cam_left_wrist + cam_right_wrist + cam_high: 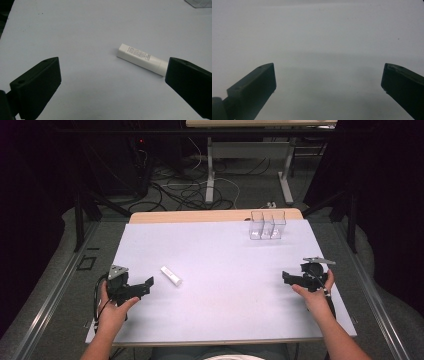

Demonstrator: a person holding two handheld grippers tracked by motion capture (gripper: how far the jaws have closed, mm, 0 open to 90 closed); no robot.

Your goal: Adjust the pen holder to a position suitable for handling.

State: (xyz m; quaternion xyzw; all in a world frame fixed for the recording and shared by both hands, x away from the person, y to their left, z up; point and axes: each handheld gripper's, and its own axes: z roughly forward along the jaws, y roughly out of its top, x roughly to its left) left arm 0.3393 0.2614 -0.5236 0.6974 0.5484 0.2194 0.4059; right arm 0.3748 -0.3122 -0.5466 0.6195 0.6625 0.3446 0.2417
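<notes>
The left gripper and right gripper are both released, and the white tube lies left of the frame's middle.

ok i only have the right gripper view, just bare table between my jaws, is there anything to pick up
Observer: Yes, a small white tube lies flat on the table, near the left gripper.
Operator: is the left one holding it
Observer: No. In the left gripper view its jaws stand wide open and the tube lies ahead of them, untouched.
Operator: anywhere to put it
Observer: A clear plastic holder with compartments stands at the far edge, on the side of the right gripper.
</notes>
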